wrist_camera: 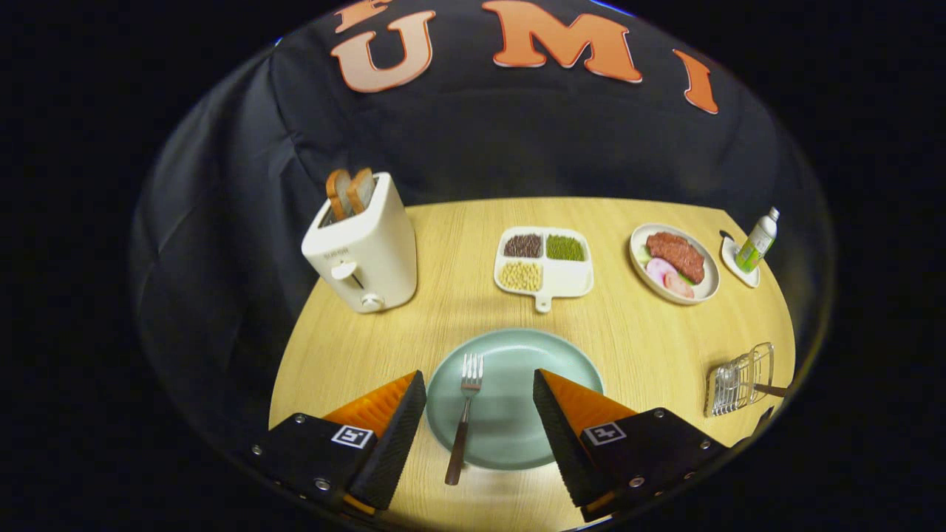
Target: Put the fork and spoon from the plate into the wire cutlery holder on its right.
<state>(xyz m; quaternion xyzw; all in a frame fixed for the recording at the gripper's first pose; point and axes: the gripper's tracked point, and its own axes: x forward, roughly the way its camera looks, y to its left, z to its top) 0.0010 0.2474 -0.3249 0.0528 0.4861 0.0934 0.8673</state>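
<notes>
My claw is spread wide around the fork lying low-centre on the green plate; stiff, light and slippery, I judge, so I'd pinch its dark handle.

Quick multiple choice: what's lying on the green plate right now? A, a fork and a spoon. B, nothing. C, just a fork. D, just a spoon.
C: only the fork lies on the green plate, between the open gripper's fingers; a spoon-like utensil already rests in the wire cutlery holder to the right.
</notes>
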